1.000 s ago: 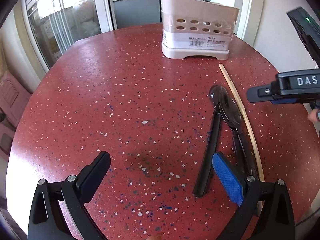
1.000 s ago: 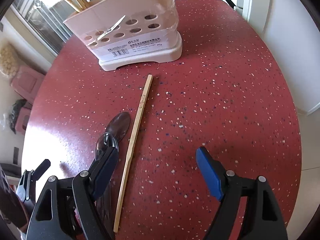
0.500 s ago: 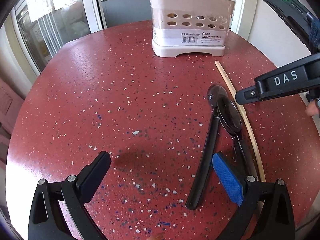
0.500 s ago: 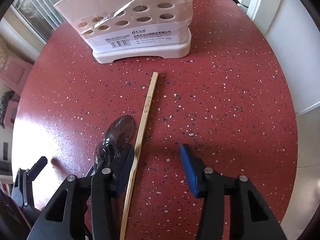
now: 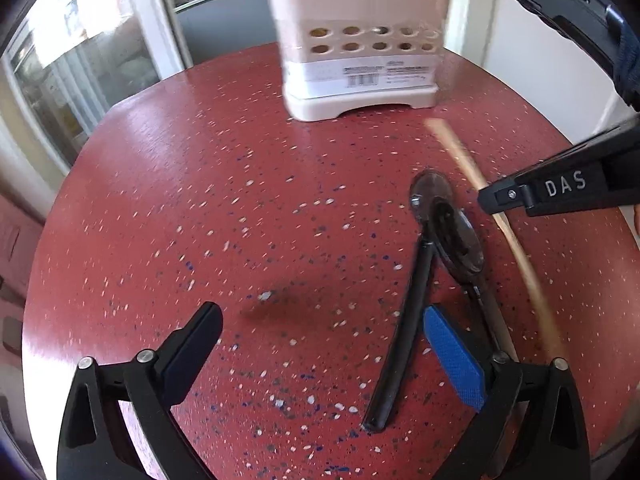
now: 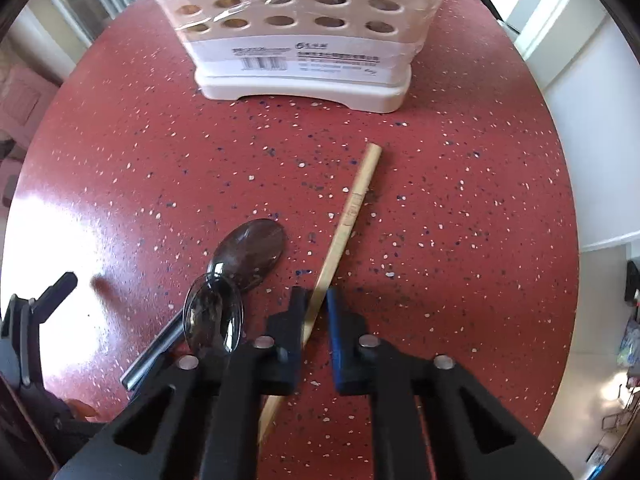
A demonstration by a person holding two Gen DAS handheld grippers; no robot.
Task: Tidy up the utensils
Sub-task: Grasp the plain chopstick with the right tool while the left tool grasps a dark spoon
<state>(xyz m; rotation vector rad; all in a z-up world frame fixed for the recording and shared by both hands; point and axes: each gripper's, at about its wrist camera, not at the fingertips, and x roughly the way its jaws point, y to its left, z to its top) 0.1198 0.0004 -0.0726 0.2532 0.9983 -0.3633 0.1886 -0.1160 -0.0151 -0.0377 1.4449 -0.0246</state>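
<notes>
A single bamboo chopstick (image 6: 348,216) lies on the red speckled table (image 6: 460,200); it also shows in the left wrist view (image 5: 516,240). My right gripper (image 6: 316,306) has narrowed around its middle, jaws close on both sides, contact unclear. Two dark spoons (image 6: 248,252) lie crossed just left of the chopstick, seen too in the left wrist view (image 5: 448,228). A beige utensil holder (image 6: 304,20) stands at the far side, also in the left wrist view (image 5: 360,48). My left gripper (image 5: 316,344) is open and empty, low over the table beside the spoon handles.
The right gripper's black body (image 5: 560,192) reaches in from the right in the left wrist view. The holder has chopsticks and utensils in it. A glass door (image 5: 80,72) and white walls ring the round table.
My right gripper moved down over the chopstick and its jaws narrowed from wide open to close around it. The left gripper drifted slightly closer to the holder, still open.
</notes>
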